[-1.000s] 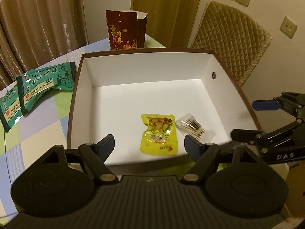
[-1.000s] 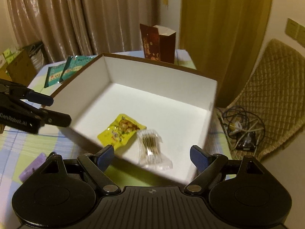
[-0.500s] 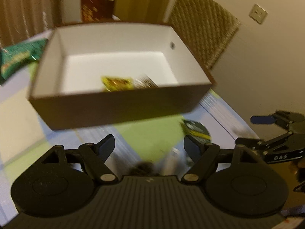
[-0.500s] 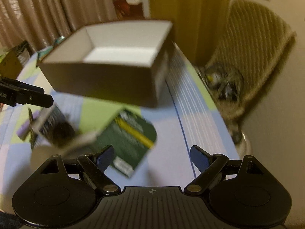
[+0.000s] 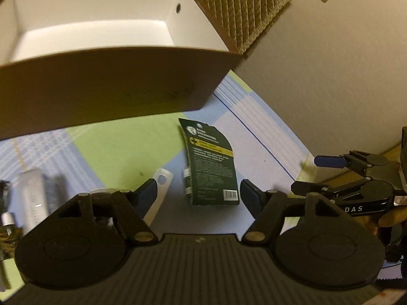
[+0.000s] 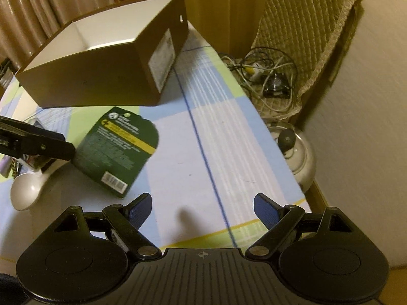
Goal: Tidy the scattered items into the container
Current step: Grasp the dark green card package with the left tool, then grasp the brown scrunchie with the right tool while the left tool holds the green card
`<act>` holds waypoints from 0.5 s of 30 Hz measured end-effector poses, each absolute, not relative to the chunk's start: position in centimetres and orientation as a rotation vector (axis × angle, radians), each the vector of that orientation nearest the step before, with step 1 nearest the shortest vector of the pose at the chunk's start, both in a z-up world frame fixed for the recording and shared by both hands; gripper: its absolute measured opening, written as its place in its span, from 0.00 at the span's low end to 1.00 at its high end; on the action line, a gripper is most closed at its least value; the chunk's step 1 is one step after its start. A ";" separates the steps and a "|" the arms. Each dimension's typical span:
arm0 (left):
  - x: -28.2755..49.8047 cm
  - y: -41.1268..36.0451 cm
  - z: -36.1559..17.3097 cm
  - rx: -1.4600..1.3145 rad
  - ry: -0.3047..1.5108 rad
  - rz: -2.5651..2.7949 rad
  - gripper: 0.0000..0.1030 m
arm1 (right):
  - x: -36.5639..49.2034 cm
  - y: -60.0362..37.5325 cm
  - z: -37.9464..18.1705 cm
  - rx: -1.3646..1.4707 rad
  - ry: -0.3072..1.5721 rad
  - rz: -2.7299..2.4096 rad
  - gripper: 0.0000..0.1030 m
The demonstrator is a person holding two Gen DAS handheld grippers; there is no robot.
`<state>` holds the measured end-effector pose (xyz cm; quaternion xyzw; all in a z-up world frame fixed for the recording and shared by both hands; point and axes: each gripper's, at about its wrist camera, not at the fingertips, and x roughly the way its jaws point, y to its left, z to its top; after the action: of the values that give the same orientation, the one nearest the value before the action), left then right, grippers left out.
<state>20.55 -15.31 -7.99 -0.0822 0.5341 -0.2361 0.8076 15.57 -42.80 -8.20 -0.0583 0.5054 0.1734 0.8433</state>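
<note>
The brown box with a white inside [image 5: 101, 96] [image 6: 96, 81] stands at the far side of the checked tablecloth. A dark green card package [image 5: 211, 162] [image 6: 119, 150] lies flat in front of it. A white spoon [image 6: 28, 190] [image 5: 160, 190] lies to the package's left. My left gripper [image 5: 198, 193] is open and empty, hovering just above the package's near end. My right gripper [image 6: 202, 207] is open and empty over bare cloth to the right of the package; it also shows in the left wrist view [image 5: 315, 175].
A clear tube [image 5: 33, 195] and other small dark items lie at the left. The table edge [image 6: 292, 178] runs close on the right, with a white pot lid [image 6: 292, 150], tangled cables [image 6: 264, 73] and a quilted chair [image 6: 305, 25] beyond it.
Both grippers have pulled back from over the box and dropped low to the table in front of it. The box contents are now out of sight. Both stayed open.
</note>
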 end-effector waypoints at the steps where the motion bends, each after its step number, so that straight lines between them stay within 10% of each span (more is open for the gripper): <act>1: 20.8 -15.5 -8.4 -0.184 1.154 -0.509 0.60 | 15.7 -43.0 -8.2 -0.124 1.069 0.364 0.82; 15: 23.6 -16.9 -12.2 -0.288 1.259 -0.541 0.27 | 17.1 -43.9 -9.2 -0.124 1.098 0.356 0.82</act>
<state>23.57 -16.92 -12.19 -0.1324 0.5793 -0.2488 0.7648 17.12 -43.92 -9.20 -0.0586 0.5188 0.1681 0.8362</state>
